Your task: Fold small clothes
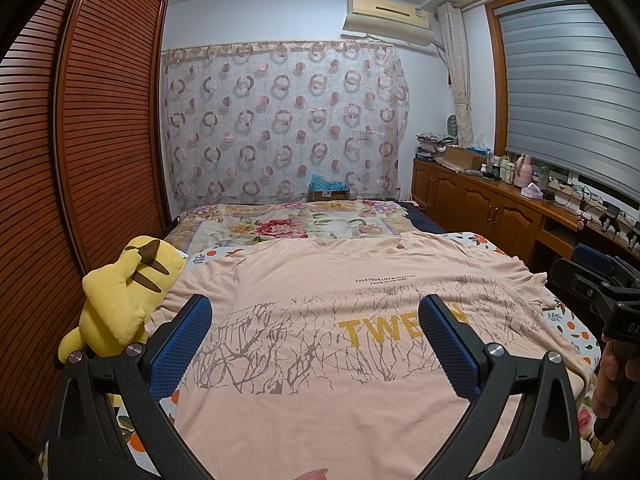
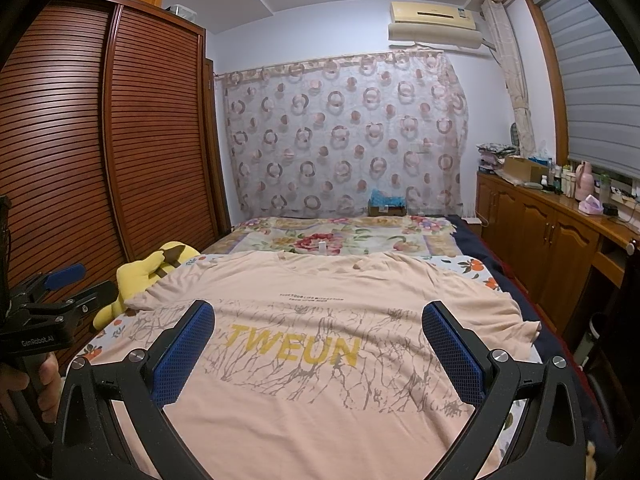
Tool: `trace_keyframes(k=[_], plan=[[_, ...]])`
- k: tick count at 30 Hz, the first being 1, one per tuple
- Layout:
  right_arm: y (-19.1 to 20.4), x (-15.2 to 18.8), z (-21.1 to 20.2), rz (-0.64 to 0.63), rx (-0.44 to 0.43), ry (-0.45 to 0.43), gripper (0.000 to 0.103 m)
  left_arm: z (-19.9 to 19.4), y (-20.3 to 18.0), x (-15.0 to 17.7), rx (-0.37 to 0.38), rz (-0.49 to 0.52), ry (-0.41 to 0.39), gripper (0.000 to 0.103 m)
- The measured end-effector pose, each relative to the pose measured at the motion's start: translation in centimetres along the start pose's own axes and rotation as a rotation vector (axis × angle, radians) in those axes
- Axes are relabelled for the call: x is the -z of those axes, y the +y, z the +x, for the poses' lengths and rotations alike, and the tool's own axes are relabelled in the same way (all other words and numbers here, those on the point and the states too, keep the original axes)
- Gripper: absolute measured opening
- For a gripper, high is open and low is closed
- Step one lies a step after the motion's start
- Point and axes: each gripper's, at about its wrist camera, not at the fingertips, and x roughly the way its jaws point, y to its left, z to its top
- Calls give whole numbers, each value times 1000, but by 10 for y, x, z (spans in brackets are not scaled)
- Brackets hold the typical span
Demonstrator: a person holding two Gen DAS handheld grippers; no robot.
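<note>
You are in a bedroom, at the foot of a bed (image 1: pixel 288 224) with a floral cover, a slatted wooden wardrobe (image 1: pixel 100 140) to one side and a low wooden cabinet (image 1: pixel 480 204) under the window on the other. The pink T-shirt (image 1: pixel 320 360) lies spread face up on the bed, print and the yellow word showing, its neck toward the far wall and its hem toward you. Both sleeves are out flat and no fold is visible in it, so the folding looks not yet begun: sleeves, sides and the final doubling are all left. Your left tongs (image 1: pixel 316 344) stand wide and hold nothing, above the shirt's lower half. Your right tongs (image 2: pixel 318 348) are likewise wide and bare over the print. A yellow plush toy (image 1: pixel 124 304) sits just beside the shirt's left sleeve and may crowd that fold.
</note>
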Motion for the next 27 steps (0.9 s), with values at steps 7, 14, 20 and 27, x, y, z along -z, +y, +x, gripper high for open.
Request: trace_keyframes(k=[7,14,20,27], plan=[[1,-1,-1,-1,0,0,103,1,0,0,1,0,-1,103],[1,-1,-1,-1,-1,-1,103,1,-1,1,-1,2,-2,103],[0,-1,0,-1,-2,-1,103,1,-1,1,-1,2,-2,103],[0,-1,1,-4,-5,-4,103,1,-1,1,-1,3,-3,103]])
